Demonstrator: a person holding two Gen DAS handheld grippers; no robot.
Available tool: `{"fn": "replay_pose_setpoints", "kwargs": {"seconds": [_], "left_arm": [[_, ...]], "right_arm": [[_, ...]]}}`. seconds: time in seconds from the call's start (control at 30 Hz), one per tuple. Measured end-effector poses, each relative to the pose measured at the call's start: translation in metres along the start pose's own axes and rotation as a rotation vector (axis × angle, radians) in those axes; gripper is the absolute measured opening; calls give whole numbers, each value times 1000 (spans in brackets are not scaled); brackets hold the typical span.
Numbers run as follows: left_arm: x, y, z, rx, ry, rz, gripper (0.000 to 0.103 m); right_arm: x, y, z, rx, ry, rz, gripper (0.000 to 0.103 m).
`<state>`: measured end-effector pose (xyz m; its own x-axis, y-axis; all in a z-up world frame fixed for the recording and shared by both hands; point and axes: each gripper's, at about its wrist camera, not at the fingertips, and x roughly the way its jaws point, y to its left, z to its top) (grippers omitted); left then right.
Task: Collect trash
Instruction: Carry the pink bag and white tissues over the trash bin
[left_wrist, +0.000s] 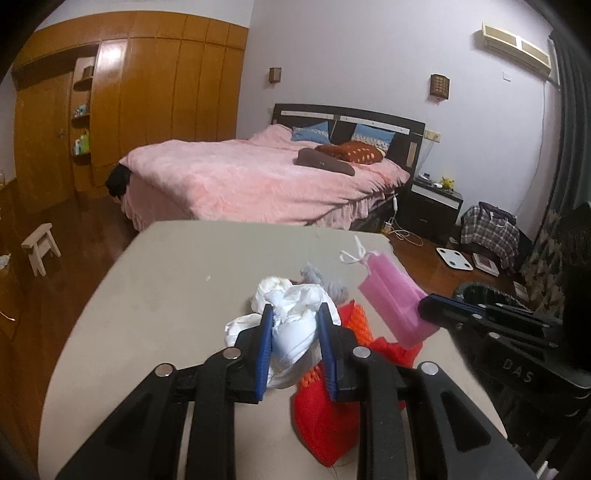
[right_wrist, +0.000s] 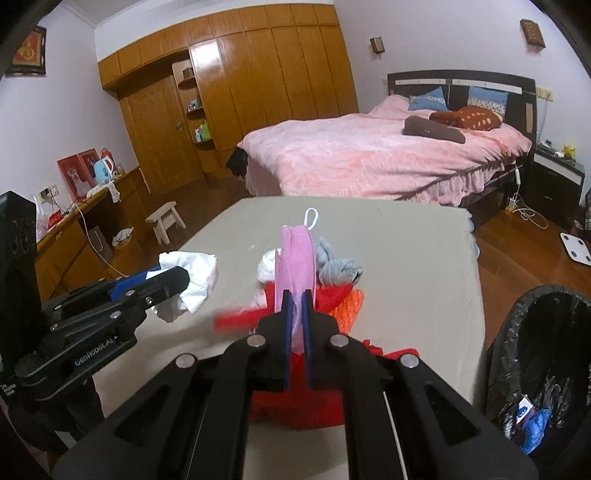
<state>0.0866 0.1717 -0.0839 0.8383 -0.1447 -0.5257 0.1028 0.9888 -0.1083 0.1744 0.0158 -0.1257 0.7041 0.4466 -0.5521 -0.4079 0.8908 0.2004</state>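
Note:
My left gripper (left_wrist: 295, 314) is shut on a crumpled white paper wad (left_wrist: 295, 332), lifted a little above the beige table (left_wrist: 166, 277). In the right wrist view the same gripper (right_wrist: 177, 278) comes in from the left with the wad (right_wrist: 197, 273) in it. My right gripper (right_wrist: 296, 295) is shut on a pink face mask (right_wrist: 295, 251) with white ear loops, held edge-on. The left wrist view shows that mask (left_wrist: 391, 302) hanging from the right gripper (left_wrist: 428, 308). A black-lined trash bin (right_wrist: 546, 293) stands right of the table, with trash inside.
On the table lie red netting (left_wrist: 325, 417), orange netting (left_wrist: 360, 325), a grey cloth (left_wrist: 332, 284) and another white wad (left_wrist: 273, 288). Beyond the table are a pink bed (left_wrist: 258, 177), a small stool (left_wrist: 40, 247) and a white scale (left_wrist: 454, 258) on the wooden floor.

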Motion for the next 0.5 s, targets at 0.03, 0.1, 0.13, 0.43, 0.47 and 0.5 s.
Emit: {"fn": "replay_pose_setpoints", "kwargs": {"seconds": [0.03, 0.1, 0.13, 0.43, 0.47, 0.5], "left_arm": [[0, 0, 2, 1, -4, 2, 24], [-1, -2, 5, 1, -7, 5, 24], [-1, -3, 6, 1, -7, 7, 23], [-4, -18, 15, 11, -18, -7, 23], [-3, -22, 17, 15, -22, -13, 23], [-3, -25, 19, 17, -23, -17, 23]], "right_arm": [[-3, 0, 2, 0, -7, -1, 5], [-8, -1, 6, 1, -19, -5, 5], [-11, -2, 8, 0, -25, -9, 5], [-43, -14, 19, 14, -84, -32, 5], [-47, -17, 20, 16, -89, -34, 5], [-51, -19, 20, 20, -95, -39, 5]]}}
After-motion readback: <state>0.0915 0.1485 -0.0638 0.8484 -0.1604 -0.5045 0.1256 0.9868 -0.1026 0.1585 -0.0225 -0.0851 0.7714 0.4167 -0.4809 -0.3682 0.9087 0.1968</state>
